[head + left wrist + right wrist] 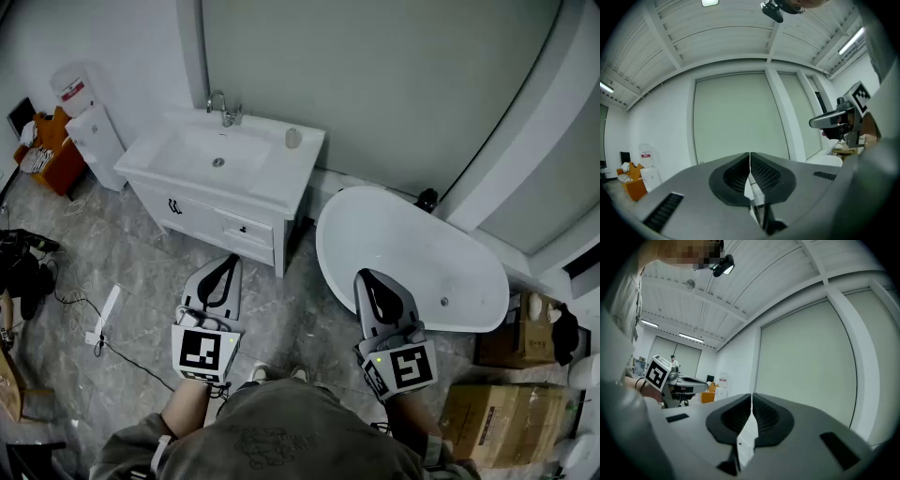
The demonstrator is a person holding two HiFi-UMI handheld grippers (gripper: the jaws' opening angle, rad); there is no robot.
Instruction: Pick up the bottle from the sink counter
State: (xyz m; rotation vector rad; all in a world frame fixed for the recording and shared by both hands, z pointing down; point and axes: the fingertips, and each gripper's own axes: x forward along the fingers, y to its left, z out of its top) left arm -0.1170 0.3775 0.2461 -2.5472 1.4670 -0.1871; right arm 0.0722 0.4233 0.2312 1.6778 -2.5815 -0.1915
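Note:
A small pale bottle [292,138] stands upright at the back right corner of the white sink counter [286,169], right of the chrome tap [223,111]. My left gripper [224,268] is shut and empty, held level well short of the cabinet front. My right gripper [373,282] is also shut and empty, over the near rim of the bathtub. In the left gripper view the jaws [750,165] meet with nothing between them. In the right gripper view the jaws [751,405] meet the same way. Neither gripper view shows the bottle.
A white bathtub [408,258] lies right of the sink cabinet [216,218]. A water dispenser [92,131] and an orange box [52,152] stand at the left. Cardboard boxes [506,411] sit at the lower right. A power strip with cable [101,323] lies on the grey floor.

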